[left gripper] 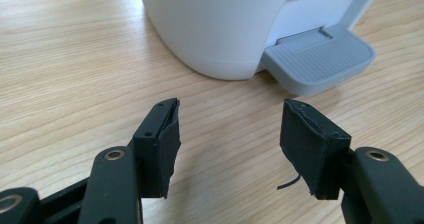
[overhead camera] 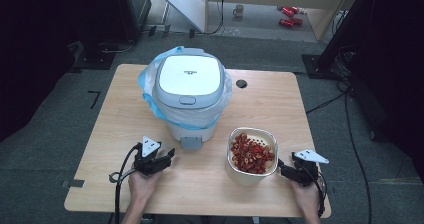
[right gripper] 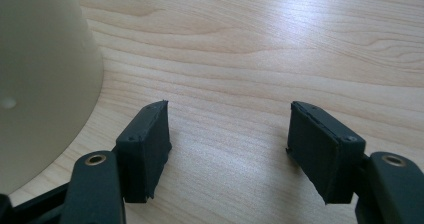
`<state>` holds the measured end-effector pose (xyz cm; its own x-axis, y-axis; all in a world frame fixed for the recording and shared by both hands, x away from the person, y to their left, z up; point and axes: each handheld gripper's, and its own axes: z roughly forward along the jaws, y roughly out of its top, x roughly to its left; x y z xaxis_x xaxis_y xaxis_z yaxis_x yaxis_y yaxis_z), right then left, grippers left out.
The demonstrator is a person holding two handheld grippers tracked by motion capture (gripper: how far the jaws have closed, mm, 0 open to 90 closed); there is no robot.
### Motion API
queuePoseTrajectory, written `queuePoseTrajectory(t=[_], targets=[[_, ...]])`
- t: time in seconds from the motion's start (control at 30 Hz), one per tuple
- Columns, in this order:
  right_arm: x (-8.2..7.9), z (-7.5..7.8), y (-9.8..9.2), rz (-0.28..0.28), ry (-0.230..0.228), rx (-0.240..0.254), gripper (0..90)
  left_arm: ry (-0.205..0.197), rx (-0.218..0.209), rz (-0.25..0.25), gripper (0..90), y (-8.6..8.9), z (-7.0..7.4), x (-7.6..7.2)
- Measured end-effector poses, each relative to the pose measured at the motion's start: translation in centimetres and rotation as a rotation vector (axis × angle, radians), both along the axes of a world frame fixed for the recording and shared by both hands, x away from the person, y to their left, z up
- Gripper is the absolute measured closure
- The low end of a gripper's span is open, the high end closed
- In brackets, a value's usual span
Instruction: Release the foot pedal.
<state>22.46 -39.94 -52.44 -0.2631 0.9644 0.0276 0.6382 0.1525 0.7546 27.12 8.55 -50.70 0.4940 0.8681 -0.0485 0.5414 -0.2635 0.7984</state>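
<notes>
Left gripper [overhead camera: 169, 158]: held in the left hand [overhead camera: 142, 184] at the near left of the table, jaws spread wide with nothing between them, bare wood seen in the gap in the left gripper view [left gripper: 227, 129].
Right gripper [overhead camera: 281, 168]: held in the right hand [overhead camera: 306, 196] at the near right edge, jaws parted just as wide and empty, also clear in the right gripper view [right gripper: 227, 134].
Cream tub [overhead camera: 240, 174]: sat just left of the right gripper, very close to its jaws but contact can't be made out; filled with red sliced pieces [overhead camera: 251, 151], what exactly they are can't be told. Its pale wall is seen at the left of the right gripper view [right gripper: 40, 84].
Pedal [overhead camera: 190, 142]: grey, sticking out at the bin's base, just ahead and to the right of the left gripper's jaws, not touched. Ribbed top is seen in the left gripper view [left gripper: 320, 59].
Pedal bin [overhead camera: 189, 91]: white with a grey lid, shut, lined with a blue bag [overhead camera: 150, 91] that bunches out under the lid; placed mid-table, beyond both grippers.
Table [overhead camera: 125, 114]: light wood, small dark hole [overhead camera: 241, 83] near the far edge, right of the bin.
Floor beyond: a mug [overhead camera: 239, 10] and something red [overhead camera: 290, 15] are spotted well behind the table.
</notes>
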Motion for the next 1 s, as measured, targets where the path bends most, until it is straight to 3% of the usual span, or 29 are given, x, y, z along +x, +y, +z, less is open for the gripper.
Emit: queuePoseTrajectory(t=[0.2, 0.47, 0.57, 1.0], targets=[[0.0, 0.0, 0.0, 0.0, 0.0, 0.0, 33.6, 0.02, 0.05, 0.014, 40.3, 0.0, -0.4, 0.2], [0.0, 0.0, 0.0, 0.0, 0.0, 0.0, 33.5, 0.042, 0.061, 0.029, 39.6, 0.2, -0.8, 0.6], [0.0, 0.0, 0.0, 0.001, 0.0, 0.0, 33.4, 0.043, 0.084, 0.028, 39.1, 0.1, -1.1, 0.6], [0.0, 0.0, 0.0, 0.0, 0.0, 0.001, 33.3, 0.043, 0.083, 0.032, 36.9, 0.0, -1.1, 0.6]])
